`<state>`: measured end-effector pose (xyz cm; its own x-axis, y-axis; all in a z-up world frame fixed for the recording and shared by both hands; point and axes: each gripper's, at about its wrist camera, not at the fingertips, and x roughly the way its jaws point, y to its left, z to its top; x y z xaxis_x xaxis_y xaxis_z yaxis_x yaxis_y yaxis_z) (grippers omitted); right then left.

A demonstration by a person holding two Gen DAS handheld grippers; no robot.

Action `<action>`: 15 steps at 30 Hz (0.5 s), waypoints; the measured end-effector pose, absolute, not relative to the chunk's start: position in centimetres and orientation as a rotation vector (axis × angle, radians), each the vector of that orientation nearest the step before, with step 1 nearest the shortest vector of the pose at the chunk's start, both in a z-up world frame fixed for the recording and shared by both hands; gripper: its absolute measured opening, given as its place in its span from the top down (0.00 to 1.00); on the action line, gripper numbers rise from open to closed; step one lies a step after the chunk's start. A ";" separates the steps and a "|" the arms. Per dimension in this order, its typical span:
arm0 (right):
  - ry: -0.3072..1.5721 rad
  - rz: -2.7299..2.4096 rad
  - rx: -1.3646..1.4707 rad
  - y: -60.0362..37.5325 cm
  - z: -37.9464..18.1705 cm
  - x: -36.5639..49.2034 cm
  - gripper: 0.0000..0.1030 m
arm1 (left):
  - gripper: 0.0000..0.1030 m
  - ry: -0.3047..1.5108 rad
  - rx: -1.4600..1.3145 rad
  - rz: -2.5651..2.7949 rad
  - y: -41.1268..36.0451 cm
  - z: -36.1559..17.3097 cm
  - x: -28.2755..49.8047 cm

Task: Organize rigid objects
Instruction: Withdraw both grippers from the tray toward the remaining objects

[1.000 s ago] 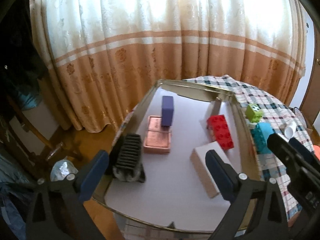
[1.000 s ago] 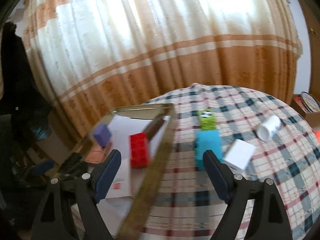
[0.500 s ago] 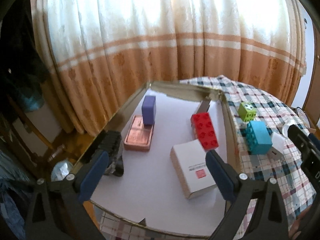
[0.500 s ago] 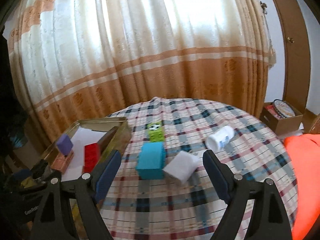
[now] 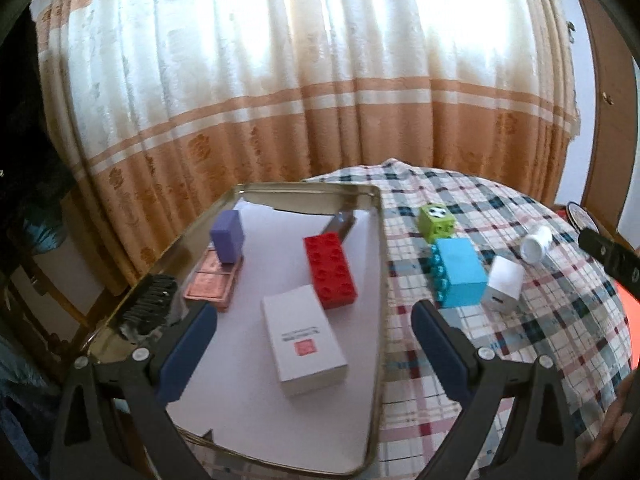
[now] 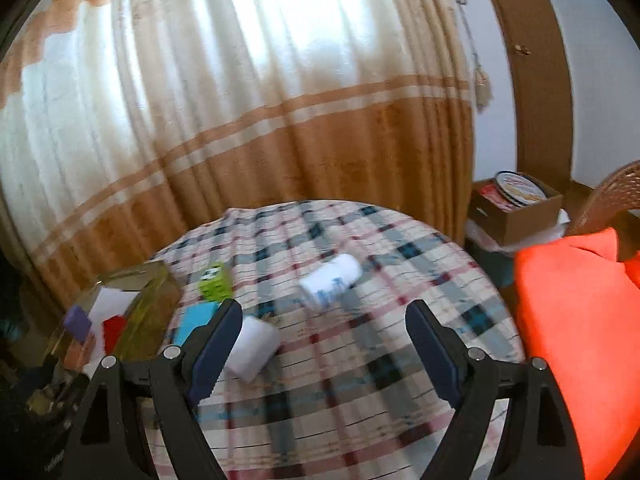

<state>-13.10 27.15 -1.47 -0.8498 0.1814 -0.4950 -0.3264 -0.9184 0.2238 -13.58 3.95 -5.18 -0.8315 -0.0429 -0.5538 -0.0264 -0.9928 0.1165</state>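
A metal tray (image 5: 380, 264) on the checked tablecloth holds a red brick (image 5: 329, 270), a white box (image 5: 303, 338), a purple block (image 5: 227, 236) on a copper-coloured tin (image 5: 210, 286), and a black ribbed piece (image 5: 150, 306). Right of the tray lie a green cube (image 5: 436, 222), a cyan brick (image 5: 460, 272), a small white block (image 5: 505, 284) and a white bottle (image 5: 536, 242). My left gripper (image 5: 314, 348) hangs open over the tray's near end, holding nothing. My right gripper (image 6: 324, 346) stands open above the cloth, with the bottle (image 6: 330, 286) beyond its fingers and the white block (image 6: 254, 346) by the left finger.
A curtain hangs close behind the round table. To the right in the right wrist view sit an orange cushion (image 6: 576, 328), a wicker chair back (image 6: 608, 192) and a cardboard box (image 6: 516, 208) on the floor. The right gripper's body (image 5: 608, 256) shows at the left view's right edge.
Both grippers have swung to the right. The left view now takes in the loose pieces on the cloth; the right view has passed from the tray to the bottle and cushion. Jaws unchanged.
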 end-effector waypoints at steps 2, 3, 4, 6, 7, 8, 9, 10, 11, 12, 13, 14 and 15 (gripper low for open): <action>0.381 2.737 -0.679 27.7 -1.3 -13.0 0.17 | 0.04 -0.195 0.918 -3.005 4.6 -5.3 -13.5; 0.392 2.740 -0.682 28.1 -1.3 -13.0 0.17 | 0.04 -0.198 0.917 -3.011 4.9 -5.3 -13.4; 0.403 2.738 -0.682 28.5 -1.3 -12.9 0.17 | 0.04 -0.204 0.917 -3.016 5.2 -5.3 -13.4; 0.374 2.723 -0.674 29.0 -1.2 -12.9 0.17 | 0.04 -0.219 0.919 -3.022 5.8 -5.4 -13.3; 0.338 2.714 -0.665 29.3 -1.1 -12.9 0.17 | 0.04 -0.233 0.918 -3.028 6.2 -5.4 -13.3; 0.342 2.711 -0.671 29.7 -1.0 -13.0 0.17 | 0.04 -0.243 0.915 -3.030 6.5 -5.5 -13.3; 0.369 2.712 -0.679 30.2 -1.1 -13.1 0.17 | 0.04 -0.255 0.915 -3.031 6.8 -5.5 -13.3; 0.388 2.706 -0.690 30.5 -1.2 -13.2 0.17 | 0.04 -0.266 0.917 -3.033 7.1 -5.5 -13.3; 0.406 2.696 -0.704 30.8 -1.3 -13.4 0.17 | 0.04 -0.274 0.924 -3.038 7.5 -5.5 -13.3; 0.419 2.689 -0.712 31.2 -1.4 -13.6 0.17 | 0.04 -0.278 0.929 -3.046 7.8 -5.5 -13.4; 0.427 2.685 -0.714 31.4 -1.4 -13.7 0.17 | 0.04 -0.282 0.933 -3.054 8.1 -5.5 -13.4; 0.434 2.678 -0.712 31.7 -1.4 -13.8 0.17 | 0.04 -0.295 0.940 -3.069 8.6 -5.4 -13.5; 0.417 2.672 -0.704 31.8 -1.3 -13.9 0.17 | 0.04 -0.308 0.944 -3.080 9.0 -5.4 -13.6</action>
